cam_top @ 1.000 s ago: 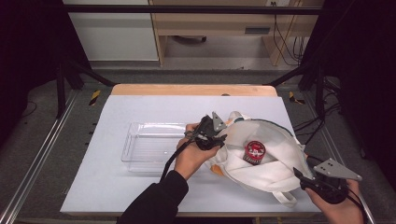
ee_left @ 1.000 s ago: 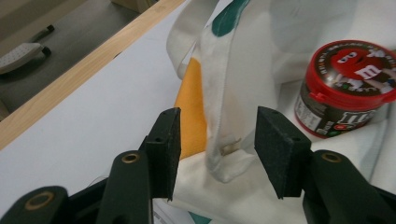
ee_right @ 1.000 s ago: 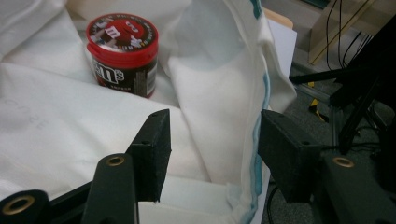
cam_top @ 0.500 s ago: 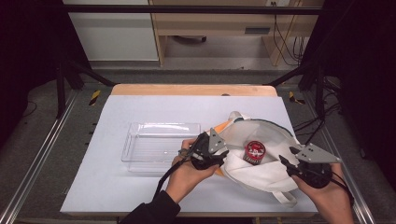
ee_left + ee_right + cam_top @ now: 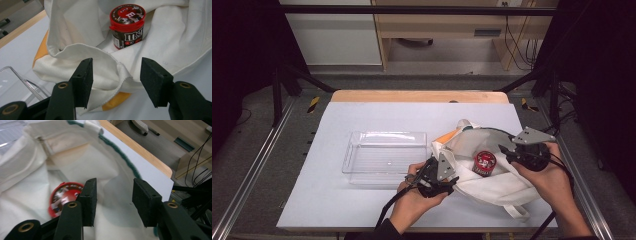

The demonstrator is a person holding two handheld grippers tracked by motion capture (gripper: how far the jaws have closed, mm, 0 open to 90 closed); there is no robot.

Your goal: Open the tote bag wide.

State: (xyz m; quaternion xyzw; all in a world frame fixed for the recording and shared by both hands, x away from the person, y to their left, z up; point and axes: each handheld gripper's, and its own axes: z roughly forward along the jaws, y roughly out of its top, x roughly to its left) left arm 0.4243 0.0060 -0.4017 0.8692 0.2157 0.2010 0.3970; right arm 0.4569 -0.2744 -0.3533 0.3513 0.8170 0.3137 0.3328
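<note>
Table brightly, evenly lit from above; surroundings dark; right gripper view motion-blurred; left gripper view sharp.

The bag (image 5: 492, 172) is cream white, with an orange patch at its near left and a dark green edge on the far right. The little tub (image 5: 127, 25) is dark brown with white letters and a red lid. The tray (image 5: 384, 157) is see-through. The table (image 5: 362, 115) is pale grey-white. Both grippers are black.
</note>
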